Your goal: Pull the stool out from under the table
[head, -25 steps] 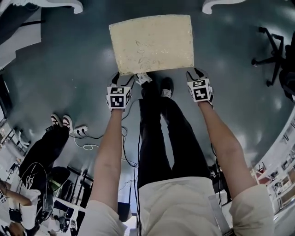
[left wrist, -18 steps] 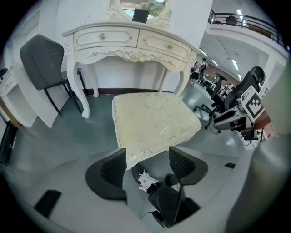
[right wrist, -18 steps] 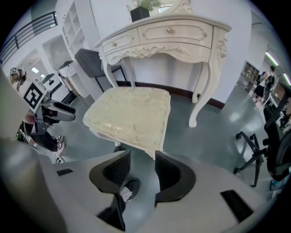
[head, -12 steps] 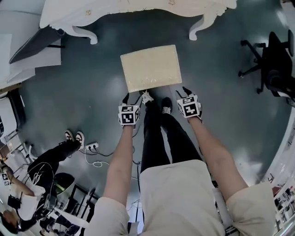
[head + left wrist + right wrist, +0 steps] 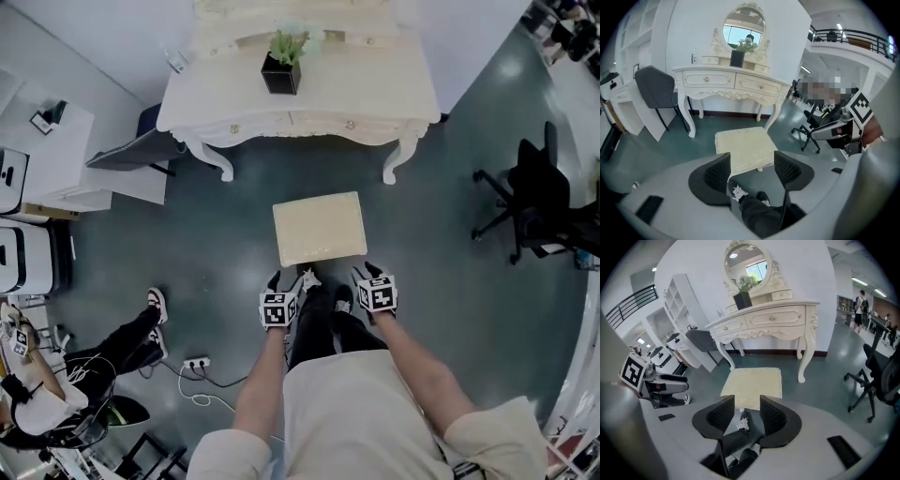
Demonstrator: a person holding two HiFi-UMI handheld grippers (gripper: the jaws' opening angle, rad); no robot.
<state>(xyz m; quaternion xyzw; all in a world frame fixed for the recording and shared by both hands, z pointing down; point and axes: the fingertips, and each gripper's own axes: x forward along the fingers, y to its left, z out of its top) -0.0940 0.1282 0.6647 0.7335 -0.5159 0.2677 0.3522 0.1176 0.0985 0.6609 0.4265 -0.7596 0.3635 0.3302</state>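
Observation:
The cream padded stool (image 5: pixel 319 228) stands on the dark floor, out in front of the white dressing table (image 5: pixel 300 94). My left gripper (image 5: pixel 281 279) and right gripper (image 5: pixel 366 272) hang side by side above the stool's near edge, raised well off it. Each is open with nothing between its jaws. In the left gripper view the stool (image 5: pixel 743 147) lies beyond the left gripper (image 5: pixel 752 161). In the right gripper view the stool (image 5: pixel 752 385) lies beyond the right gripper (image 5: pixel 746 408). My legs and shoes show below both.
A potted plant (image 5: pixel 284 61) stands on the table under an oval mirror (image 5: pixel 744 26). A grey chair (image 5: pixel 131 150) is at the table's left, a black office chair (image 5: pixel 534 202) at the right. A person (image 5: pixel 84 366) sits on the floor at left beside a power strip (image 5: pixel 197 363).
The head view has drawn back and up: the stool looks smaller and the whole table has come into view. Both grippers have come up off the stool's near edge.

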